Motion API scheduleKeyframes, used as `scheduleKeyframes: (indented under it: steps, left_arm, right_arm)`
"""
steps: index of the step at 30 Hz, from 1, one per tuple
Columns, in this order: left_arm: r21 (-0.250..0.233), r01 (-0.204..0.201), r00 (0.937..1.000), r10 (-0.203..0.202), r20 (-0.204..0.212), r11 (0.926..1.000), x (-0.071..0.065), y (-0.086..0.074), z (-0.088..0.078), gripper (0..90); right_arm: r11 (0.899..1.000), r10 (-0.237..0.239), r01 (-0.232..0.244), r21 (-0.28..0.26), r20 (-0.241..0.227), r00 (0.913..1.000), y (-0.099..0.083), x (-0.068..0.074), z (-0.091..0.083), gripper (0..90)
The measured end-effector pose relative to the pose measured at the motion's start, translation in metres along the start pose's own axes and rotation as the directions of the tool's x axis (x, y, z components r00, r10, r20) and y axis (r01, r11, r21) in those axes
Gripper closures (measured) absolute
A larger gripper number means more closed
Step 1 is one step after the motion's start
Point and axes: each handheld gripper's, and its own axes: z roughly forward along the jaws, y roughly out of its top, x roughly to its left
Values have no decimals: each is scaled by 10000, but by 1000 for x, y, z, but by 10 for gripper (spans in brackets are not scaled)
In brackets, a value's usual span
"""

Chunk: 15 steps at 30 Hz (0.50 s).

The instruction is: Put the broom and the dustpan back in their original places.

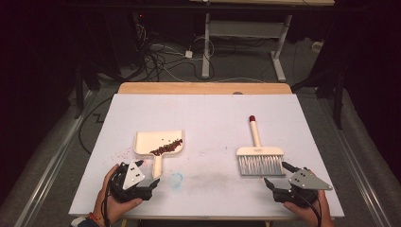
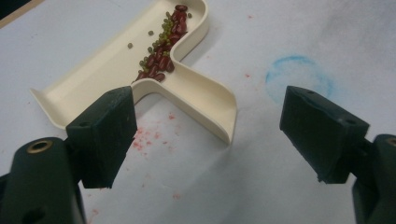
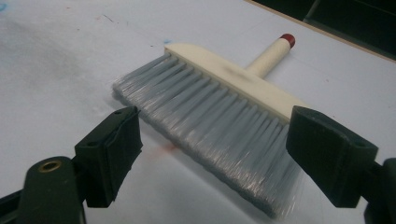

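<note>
The cream dustpan (image 1: 159, 144) lies on the left half of the white table (image 1: 208, 118), a row of red and green beans (image 1: 166, 148) along its back wall, and its short handle (image 1: 156, 166) points toward you. Your left gripper (image 1: 150, 180) sits just beside the end of that handle, jaws wide open and empty. The hand brush (image 1: 259, 153) lies on the right half, bristles toward you, handle pointing away; your right gripper (image 1: 276, 175) is open just in front of the bristles, holding nothing
</note>
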Motion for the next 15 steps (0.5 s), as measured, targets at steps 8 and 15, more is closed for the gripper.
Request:
scheduleKeyframes:
  steps: [8,15]
  left_arm:
    - [56,-309,9995,309,14,9995,-2,2,1,190]
    - [126,-258,9996,257,103,9996,-2,0,1,190]
  right_arm:
    - [9999,-19,20,-159,50,10000,0,2,-6,184]
    - [9997,-187,186,-176,-35,9998,4,7,-6,184]
